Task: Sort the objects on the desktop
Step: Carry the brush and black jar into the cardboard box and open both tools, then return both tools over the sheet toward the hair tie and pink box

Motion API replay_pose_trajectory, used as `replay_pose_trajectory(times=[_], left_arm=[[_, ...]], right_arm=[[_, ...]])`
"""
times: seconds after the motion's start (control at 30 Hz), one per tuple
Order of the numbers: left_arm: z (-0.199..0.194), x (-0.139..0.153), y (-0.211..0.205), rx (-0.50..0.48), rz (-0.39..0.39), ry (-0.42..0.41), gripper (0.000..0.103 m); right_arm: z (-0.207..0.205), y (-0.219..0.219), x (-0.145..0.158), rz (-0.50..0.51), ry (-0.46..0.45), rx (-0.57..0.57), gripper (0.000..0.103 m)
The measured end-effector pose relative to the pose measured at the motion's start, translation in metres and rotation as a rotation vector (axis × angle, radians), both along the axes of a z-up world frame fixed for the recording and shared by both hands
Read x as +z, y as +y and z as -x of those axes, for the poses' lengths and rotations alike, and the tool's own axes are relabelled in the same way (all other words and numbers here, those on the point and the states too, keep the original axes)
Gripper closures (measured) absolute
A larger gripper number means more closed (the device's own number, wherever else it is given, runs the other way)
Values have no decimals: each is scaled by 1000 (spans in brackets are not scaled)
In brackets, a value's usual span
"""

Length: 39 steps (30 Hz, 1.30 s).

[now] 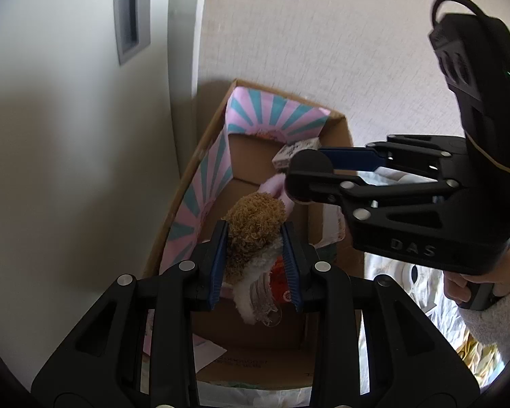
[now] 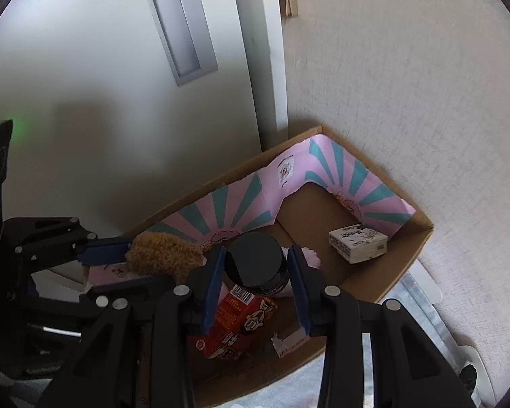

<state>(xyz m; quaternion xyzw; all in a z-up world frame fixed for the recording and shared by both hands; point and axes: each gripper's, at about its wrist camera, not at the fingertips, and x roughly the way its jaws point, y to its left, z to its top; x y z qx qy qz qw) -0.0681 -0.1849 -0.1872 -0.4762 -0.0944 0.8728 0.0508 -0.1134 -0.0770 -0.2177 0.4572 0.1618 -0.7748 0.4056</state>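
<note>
Left gripper point(image 1: 255, 255) clamped on a brown-and-cream plush toy point(image 1: 255, 224), blue pads pressing its sides; brown curly end sticks out past the fingertips toward 12 o'clock, cream fleece part hangs back toward the wrist. Toy held above an open cardboard box point(image 1: 336, 129) with pink-and-teal sunburst paper point(image 1: 275, 112) lining its far and left walls.

Right gripper point(image 2: 256, 265) clamped on a black-lidded dark jar point(image 2: 253, 260), lid facing the camera, pads tight on both sides. Jar also hangs over the box point(image 2: 421, 238).

In the left wrist view the right gripper point(image 1: 309, 173) comes in from 3 o'clock, a hand point(image 1: 472, 282) in a pale fleece sleeve on its grip.

Inside the box, right wrist view: small white printed carton point(image 2: 358, 243) at 2 o'clock from the jar, near the far right corner. Red snack packet point(image 2: 241, 319) lying flat at 6 o'clock, directly beneath the jar. Something pink, partly hidden, just behind the right pad. Plush toy point(image 2: 163, 253) at 9 o'clock from the jar, close beside it, in the left gripper point(image 2: 125, 261).

Box stands in a corner between a white door and pale textured wall.
</note>
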Motion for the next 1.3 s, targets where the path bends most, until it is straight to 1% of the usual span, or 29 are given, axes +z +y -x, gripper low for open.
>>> replay_pose_trajectory(times=[0.17, 0.23, 0.27, 0.3, 0.33, 0.37, 0.4, 0.43, 0.5, 0.53, 0.6, 0.67, 0.77, 0.93, 1.0, 1.13, 1.2, 1.3], left_arm=[[2, -5, -3, 4, -3, -23, 75], [2, -6, -5, 13, -9, -21, 72], [2, -6, -7, 19, -19, -21, 62], [3, -7, -8, 24, -32, -26, 38], [5, -8, -11, 53, -24, -46, 30], [6, -10, -13, 72, -16, -63, 18], [7, -12, -17, 72, -39, -67, 14], [6, -12, -21, 68, -77, -61, 14], [2, -11, -27, 80, -119, -55, 11], [0, -10, -30, 87, -124, -52, 10], [-3, -8, -32, 93, -117, -40, 10], [-6, -6, -34, 89, -123, -24, 10], [-11, -3, -38, 84, -152, -8, 9], [-13, 7, -30, 70, -106, 8, 9], [-14, 10, -25, 55, -102, 7, 9], [-20, 21, -14, 36, -116, 24, 9], [-22, 29, -7, 22, -100, 30, 9], [-24, 41, 8, -8, -79, 43, 8]], right_arm=[[4, -3, -5, -6, -12, 1, 68], [6, -4, -7, -15, -20, 2, 68], [7, -6, -9, -25, -34, 2, 68], [9, -8, -11, -40, -52, -2, 64], [11, -9, -13, -56, -59, -15, 61], [13, -8, -13, -60, -60, -27, 59], [14, -8, -13, -58, -58, -37, 56], [15, -6, -11, -51, -56, -45, 54], [17, -3, -6, -34, -53, -60, 47], [17, -1, -4, -28, -47, -66, 45], [17, 1, 0, -26, -28, -82, 38], [16, 1, 2, -32, -15, -91, 37], [13, 3, 4, -29, -6, -97, 37], [5, 12, 15, -16, 11, -114, 37], [-2, 17, 22, -13, 21, -119, 37], [-19, 39, 36, 31, 31, -147, 37], [-30, 56, 42, 47, 37, -166, 37], [-43, 84, 50, 34, 60, -201, 37]])
